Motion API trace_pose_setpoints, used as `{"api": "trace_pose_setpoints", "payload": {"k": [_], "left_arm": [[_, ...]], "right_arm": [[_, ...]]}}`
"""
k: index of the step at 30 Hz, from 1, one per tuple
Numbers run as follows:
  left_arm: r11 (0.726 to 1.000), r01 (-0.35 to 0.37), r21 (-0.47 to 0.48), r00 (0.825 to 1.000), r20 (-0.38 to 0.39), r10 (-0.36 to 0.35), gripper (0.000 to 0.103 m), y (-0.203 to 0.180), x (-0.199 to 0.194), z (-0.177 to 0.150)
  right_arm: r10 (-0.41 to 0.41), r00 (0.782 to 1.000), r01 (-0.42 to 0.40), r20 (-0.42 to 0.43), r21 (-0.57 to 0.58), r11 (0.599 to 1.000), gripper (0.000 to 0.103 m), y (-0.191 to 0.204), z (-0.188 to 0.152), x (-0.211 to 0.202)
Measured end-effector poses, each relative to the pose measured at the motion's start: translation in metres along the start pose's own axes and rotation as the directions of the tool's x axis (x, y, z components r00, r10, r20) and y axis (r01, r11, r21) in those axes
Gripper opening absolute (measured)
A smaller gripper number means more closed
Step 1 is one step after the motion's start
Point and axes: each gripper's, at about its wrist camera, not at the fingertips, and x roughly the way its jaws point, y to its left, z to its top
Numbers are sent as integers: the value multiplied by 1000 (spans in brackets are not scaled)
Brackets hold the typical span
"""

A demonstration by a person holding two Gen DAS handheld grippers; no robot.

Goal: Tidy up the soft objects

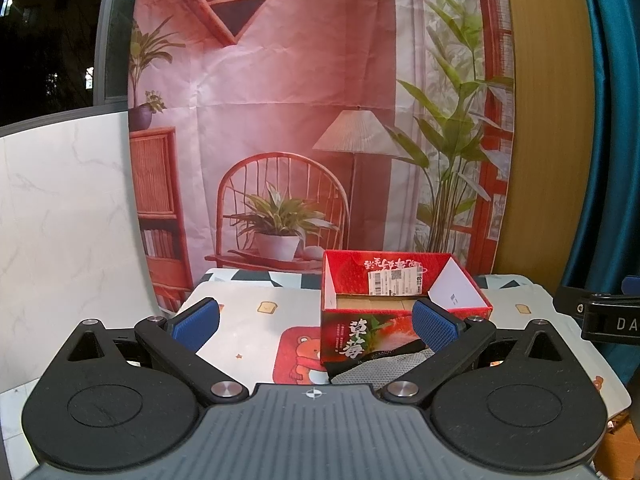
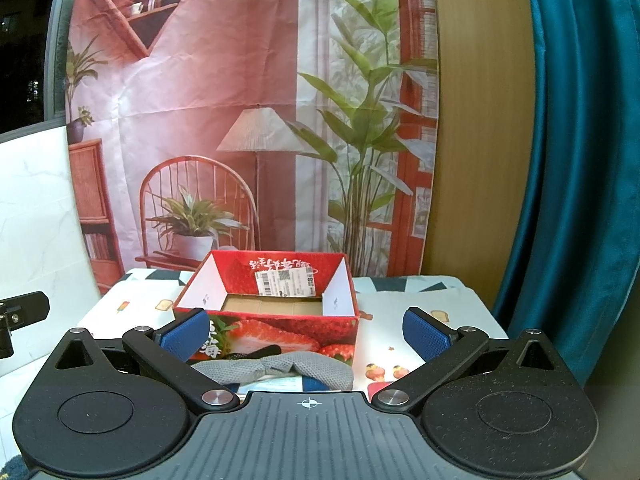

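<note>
A red strawberry-print cardboard box [image 1: 400, 312] stands open and empty on the table; it also shows in the right wrist view [image 2: 276, 320]. A grey mesh soft item with black trim [image 2: 280, 368] lies on the table just in front of the box, partly hidden behind the gripper body; it also shows in the left wrist view [image 1: 380, 372]. My left gripper [image 1: 316, 324] is open and empty, its right pad in front of the box's near wall. My right gripper [image 2: 306, 334] is open and empty, above the grey item.
The table carries a white cartoon-print cloth [image 1: 256, 320] with a red bear patch [image 1: 300, 356]. A printed backdrop [image 2: 240, 120] hangs behind the table, a white marble panel [image 1: 60, 220] stands at the left, and a teal curtain [image 2: 568, 160] hangs at the right.
</note>
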Motion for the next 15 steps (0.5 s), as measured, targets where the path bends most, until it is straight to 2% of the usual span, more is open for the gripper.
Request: {"api": "trace_pose_setpoints", "payload": {"k": [15], "left_arm": [[1000,0,0,1000,-4,0,103,-2,0,-2]], "right_arm": [[1,1000,-1,-3,1,1000,103,0,2,-1]]}}
